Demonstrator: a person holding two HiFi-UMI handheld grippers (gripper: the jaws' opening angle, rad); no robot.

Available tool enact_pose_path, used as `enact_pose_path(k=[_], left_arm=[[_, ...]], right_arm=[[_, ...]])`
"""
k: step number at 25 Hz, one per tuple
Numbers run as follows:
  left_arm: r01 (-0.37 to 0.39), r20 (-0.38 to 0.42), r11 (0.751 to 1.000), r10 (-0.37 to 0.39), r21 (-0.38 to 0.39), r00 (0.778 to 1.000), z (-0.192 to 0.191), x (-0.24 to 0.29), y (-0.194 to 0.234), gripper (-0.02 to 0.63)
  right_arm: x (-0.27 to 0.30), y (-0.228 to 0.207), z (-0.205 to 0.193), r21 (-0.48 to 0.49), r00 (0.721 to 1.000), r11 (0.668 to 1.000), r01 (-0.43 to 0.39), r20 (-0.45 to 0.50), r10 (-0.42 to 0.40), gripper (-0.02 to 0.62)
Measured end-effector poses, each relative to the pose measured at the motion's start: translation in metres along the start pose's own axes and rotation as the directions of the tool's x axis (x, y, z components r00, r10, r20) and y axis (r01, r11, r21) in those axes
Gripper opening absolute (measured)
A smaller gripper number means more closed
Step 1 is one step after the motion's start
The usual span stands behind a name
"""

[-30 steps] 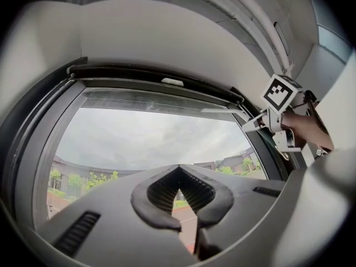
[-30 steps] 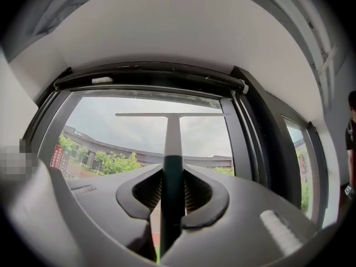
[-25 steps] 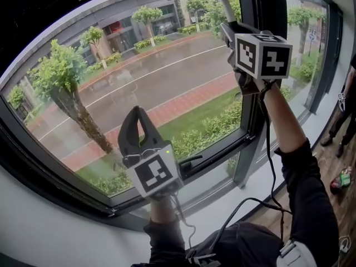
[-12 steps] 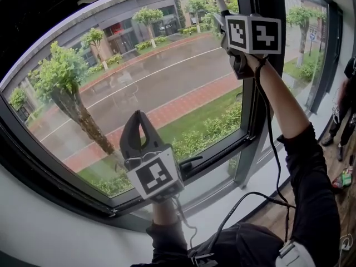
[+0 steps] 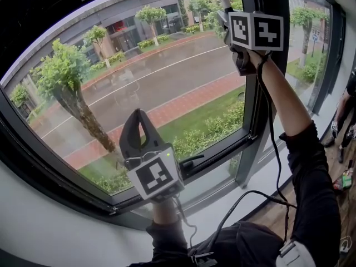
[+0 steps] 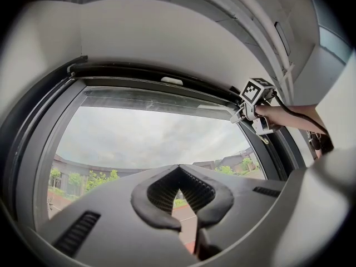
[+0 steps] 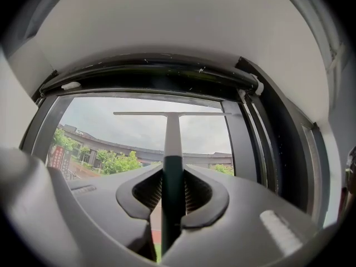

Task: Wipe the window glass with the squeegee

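Observation:
The squeegee [image 7: 172, 149] has a dark green handle and a pale shaft that ends in a thin T-shaped blade [image 7: 172, 114]. My right gripper [image 7: 172, 196] is shut on the handle. The blade lies across the top of the window glass [image 7: 128, 129], just under the upper frame. In the head view the right gripper [image 5: 233, 15] is raised high at the pane's upper right corner, and the blade is out of sight above. My left gripper [image 5: 137, 115] is held low in front of the glass [image 5: 156, 82], shut on nothing. The left gripper [image 6: 179, 204] view shows the right gripper [image 6: 245, 113] by the top frame.
A dark vertical mullion [image 5: 256, 110] bounds the pane on the right, with a narrower pane beyond. A black window handle [image 5: 192, 161] sits on the lower frame [image 5: 67, 188]. A person [image 5: 347, 104] stands at the far right on the wooden floor [image 5: 334, 166].
My right gripper has risen and shifted slightly left with the squeegee, so the blade left the top of the head view. The left gripper has stayed put.

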State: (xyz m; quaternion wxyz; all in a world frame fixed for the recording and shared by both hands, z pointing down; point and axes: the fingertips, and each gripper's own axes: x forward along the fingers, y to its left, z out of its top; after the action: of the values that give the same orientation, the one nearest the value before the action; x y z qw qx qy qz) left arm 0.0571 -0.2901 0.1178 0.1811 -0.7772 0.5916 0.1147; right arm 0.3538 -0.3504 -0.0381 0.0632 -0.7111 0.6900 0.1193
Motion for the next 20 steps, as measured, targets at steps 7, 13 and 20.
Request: enact_pose_path(k=[7,13,20], left_arm=[[-0.001,0.0,1.0,0.001,-0.001,1.0,-0.001,0.0002,-0.0011,0.0],[-0.01,0.012,1.0,0.01,-0.004,1.0,-0.001,0.0012,0.003,0.0],[-0.008,0.007,1.0,0.008,-0.002,1.0,-0.0036,-0.0009,0.0026,0.0]], right_arm=[[0.0018,-0.0016,-0.0037,-0.008,1.0,1.0,-0.001,-0.006,0.001,0.072],[0.003,-0.0005,-0.0034,-0.021,1.0,1.0,0.003,-0.002,-0.003,0.072],[0.0039,0.0001,-0.0067,-0.016,1.0,1.0,-0.003,-0.006,0.003,0.072]])
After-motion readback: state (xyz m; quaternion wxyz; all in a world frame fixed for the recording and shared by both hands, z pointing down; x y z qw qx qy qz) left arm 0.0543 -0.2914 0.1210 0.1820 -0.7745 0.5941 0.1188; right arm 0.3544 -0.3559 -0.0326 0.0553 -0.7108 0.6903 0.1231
